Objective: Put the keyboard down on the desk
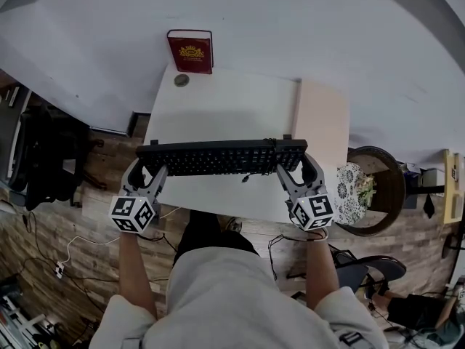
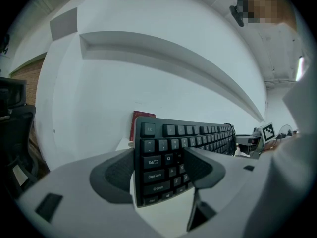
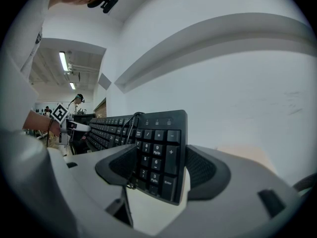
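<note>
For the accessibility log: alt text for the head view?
A black keyboard is held by its two ends over a white desk, the left tool shut on one end and the right tool on the other. A red book stands at the desk's far edge.

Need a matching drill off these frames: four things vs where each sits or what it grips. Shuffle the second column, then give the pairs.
1. left tongs
2. right tongs
3. red book
4. small round object

A. on the far left corner of the desk
B. shut on the number-pad end of the keyboard
C. standing against the wall
D. shut on the Tab-key end of the keyboard

Pairs: 1-D, 2-B, 3-C, 4-A
</note>
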Motion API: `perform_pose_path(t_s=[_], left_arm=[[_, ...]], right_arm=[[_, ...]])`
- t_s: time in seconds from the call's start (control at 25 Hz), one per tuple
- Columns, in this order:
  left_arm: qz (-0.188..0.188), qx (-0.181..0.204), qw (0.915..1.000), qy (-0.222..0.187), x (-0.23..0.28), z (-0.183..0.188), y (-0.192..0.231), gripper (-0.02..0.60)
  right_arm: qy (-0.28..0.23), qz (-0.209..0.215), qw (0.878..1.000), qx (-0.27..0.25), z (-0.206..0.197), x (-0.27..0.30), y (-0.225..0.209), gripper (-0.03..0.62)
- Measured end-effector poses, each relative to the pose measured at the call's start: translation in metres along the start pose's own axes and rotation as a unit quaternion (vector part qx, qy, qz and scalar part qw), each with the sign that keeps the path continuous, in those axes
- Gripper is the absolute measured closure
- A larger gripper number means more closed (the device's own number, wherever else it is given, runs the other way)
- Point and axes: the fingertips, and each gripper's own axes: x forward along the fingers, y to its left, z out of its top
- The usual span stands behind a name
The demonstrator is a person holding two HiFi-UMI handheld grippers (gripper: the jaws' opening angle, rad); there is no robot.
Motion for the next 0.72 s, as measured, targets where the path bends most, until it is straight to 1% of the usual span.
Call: perform_pose_path(t_s=[0.72], left_arm=[[-0.009,-0.010,0.9993,0.034,0.038,-0.011,0.035,0.267]], right_arm=[[0.032,-0.010,0.999,0.021,-0.021,0.042,-0.003,0.281]])
